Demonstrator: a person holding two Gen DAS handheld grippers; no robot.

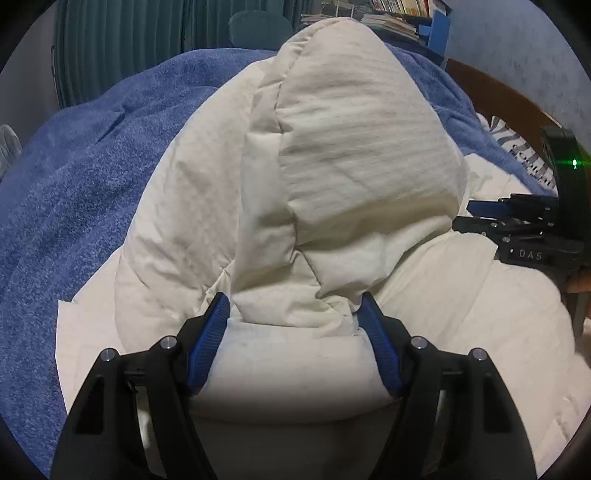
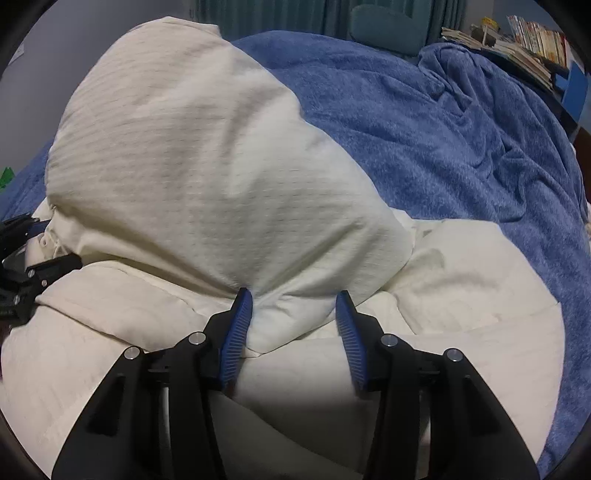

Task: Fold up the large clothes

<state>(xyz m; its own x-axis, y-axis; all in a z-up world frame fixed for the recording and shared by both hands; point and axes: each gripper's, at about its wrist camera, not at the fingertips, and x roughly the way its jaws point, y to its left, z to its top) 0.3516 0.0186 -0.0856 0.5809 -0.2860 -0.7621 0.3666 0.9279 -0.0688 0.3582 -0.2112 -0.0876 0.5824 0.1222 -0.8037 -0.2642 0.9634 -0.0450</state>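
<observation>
A large cream-white padded duvet (image 1: pixel 332 155) lies on the bed, its near part raised in a tall hump. It also fills the right wrist view (image 2: pixel 207 155). My left gripper (image 1: pixel 293 306) has its jaws wide apart with a thick fold of the duvet bulging between the blue pads (image 1: pixel 214 332). My right gripper (image 2: pixel 293 301) also stands wide, with a corner of the duvet between its pads (image 2: pixel 238 332). Each gripper shows at the edge of the other's view: the right one (image 1: pixel 524 229), the left one (image 2: pixel 22 273).
A blue fleece blanket (image 1: pixel 92 166) covers the bed under and behind the duvet, also in the right wrist view (image 2: pixel 443 129). A wooden headboard (image 1: pixel 509 92) and striped pillow (image 1: pixel 524 147) are at right. Shelves of books (image 2: pixel 524 40) and green curtains (image 1: pixel 129 33) stand behind.
</observation>
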